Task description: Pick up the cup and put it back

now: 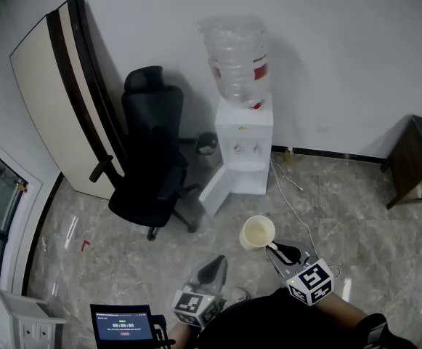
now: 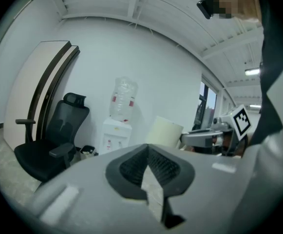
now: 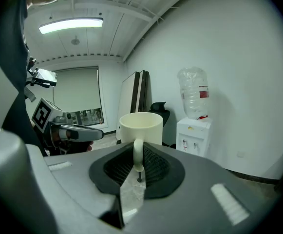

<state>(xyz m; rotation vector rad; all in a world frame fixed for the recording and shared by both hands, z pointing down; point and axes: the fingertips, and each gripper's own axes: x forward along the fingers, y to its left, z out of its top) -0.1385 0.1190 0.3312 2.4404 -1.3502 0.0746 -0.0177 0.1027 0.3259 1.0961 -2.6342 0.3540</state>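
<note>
A cream cup (image 1: 258, 233) hangs in the air over the marble floor, upright. My right gripper (image 1: 272, 247) is shut on its handle. In the right gripper view the cup (image 3: 141, 127) stands just past the jaws and its handle (image 3: 138, 152) is pinched between the pads of my right gripper (image 3: 138, 162). My left gripper (image 1: 216, 262) is lower left of the cup, apart from it, shut with nothing held. In the left gripper view my left gripper (image 2: 148, 149) has its tips together, and the cup (image 2: 164, 132) shows beyond, to the right.
A white water dispenser (image 1: 244, 147) with a clear bottle (image 1: 236, 60) stands against the far wall. A black office chair (image 1: 149, 158) and a leaning board (image 1: 58, 93) are to its left. A wooden table (image 1: 414, 158) is at right. A small screen (image 1: 122, 326) sits bottom left.
</note>
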